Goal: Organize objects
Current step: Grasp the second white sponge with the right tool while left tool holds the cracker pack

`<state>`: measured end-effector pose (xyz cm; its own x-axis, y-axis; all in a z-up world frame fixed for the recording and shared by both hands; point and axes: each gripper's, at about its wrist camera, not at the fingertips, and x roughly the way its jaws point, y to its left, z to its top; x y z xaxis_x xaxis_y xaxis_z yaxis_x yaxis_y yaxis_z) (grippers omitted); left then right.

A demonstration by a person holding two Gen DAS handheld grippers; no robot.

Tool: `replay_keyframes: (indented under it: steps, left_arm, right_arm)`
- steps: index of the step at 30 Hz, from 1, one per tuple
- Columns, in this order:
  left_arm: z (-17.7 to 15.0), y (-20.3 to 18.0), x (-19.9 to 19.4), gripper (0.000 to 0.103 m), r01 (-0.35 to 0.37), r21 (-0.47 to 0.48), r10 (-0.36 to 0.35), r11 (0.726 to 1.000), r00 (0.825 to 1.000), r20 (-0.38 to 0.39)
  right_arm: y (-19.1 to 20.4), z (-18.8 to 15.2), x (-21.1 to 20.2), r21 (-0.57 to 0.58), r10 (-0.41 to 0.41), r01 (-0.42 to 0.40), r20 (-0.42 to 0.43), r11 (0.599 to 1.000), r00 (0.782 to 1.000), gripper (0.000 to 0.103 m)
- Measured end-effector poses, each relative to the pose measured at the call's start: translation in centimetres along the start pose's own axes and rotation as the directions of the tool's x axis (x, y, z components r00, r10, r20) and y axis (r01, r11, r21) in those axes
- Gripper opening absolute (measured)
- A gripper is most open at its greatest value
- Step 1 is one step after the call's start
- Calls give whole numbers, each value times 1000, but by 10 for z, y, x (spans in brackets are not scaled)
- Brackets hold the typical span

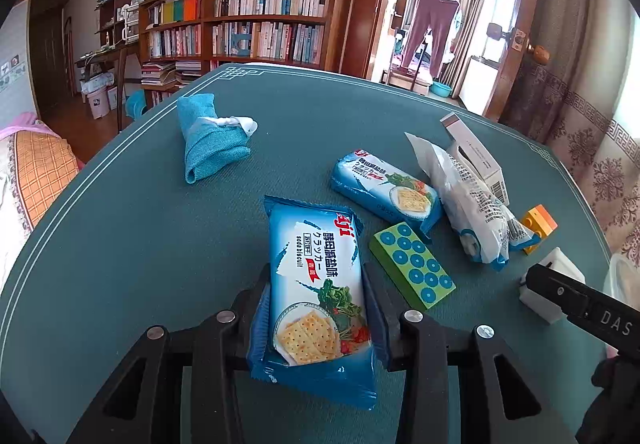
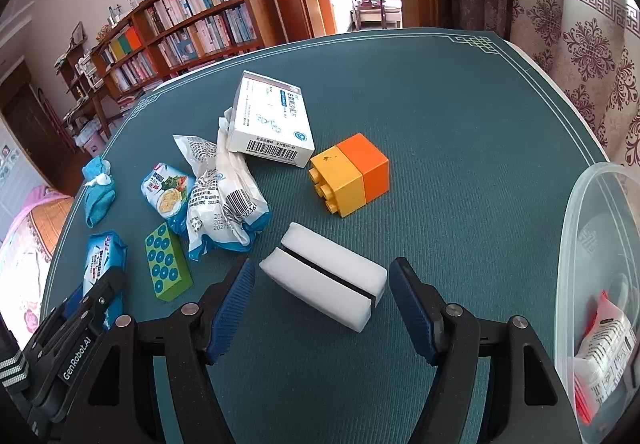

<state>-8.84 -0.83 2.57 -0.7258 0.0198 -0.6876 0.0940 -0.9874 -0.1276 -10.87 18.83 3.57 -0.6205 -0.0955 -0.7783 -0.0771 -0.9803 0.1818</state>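
My left gripper point(image 1: 316, 278) is shut on a blue soda-cracker packet point(image 1: 316, 308), its pads pressing both long sides just above the teal table mat point(image 1: 140, 224). In the right wrist view that packet point(image 2: 102, 256) and the left gripper point(image 2: 96, 300) show at the lower left. My right gripper point(image 2: 322, 268) stands open around a white two-layer block point(image 2: 328, 284) with a dark seam. The block lies slanted between the blue pads point(image 2: 234, 300), with a gap on each side. A second cracker packet point(image 1: 384, 188) lies further back.
A green block with blue dots point(image 1: 412, 264), a white crumpled bag point(image 2: 224, 196), a white carton point(image 2: 272, 120), a yellow-orange brick point(image 2: 352, 176) and a blue cloth point(image 1: 212, 140) lie on the mat. A clear plastic tub point(image 2: 580, 244) at the right edge holds a red-white packet point(image 2: 604, 340).
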Motion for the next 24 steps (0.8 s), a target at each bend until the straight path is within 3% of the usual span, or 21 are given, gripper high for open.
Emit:
replay_keyframes:
  steps: [2, 4, 7, 24]
  left_arm:
    - [-1, -2, 0, 43, 7, 5, -7, 1000, 1000, -1]
    - [-1, -3, -1, 44, 13, 8, -13, 1000, 1000, -3]
    - [-2, -3, -1, 44, 24, 12, -24, 1000, 1000, -6]
    - [-4, -15, -6, 44, 97, 51, -97, 994, 995, -2]
  right_arm:
    - [1, -1, 2, -1, 1, -1, -5, 1000, 1000, 70]
    - [2, -2, 2, -11, -10, 10, -6, 1000, 1000, 58]
    - [1, -5, -1, -20, 11, -11, -6, 1000, 1000, 55]
    - [-13, -38, -64, -18, 51, -49, 70, 999, 996, 54]
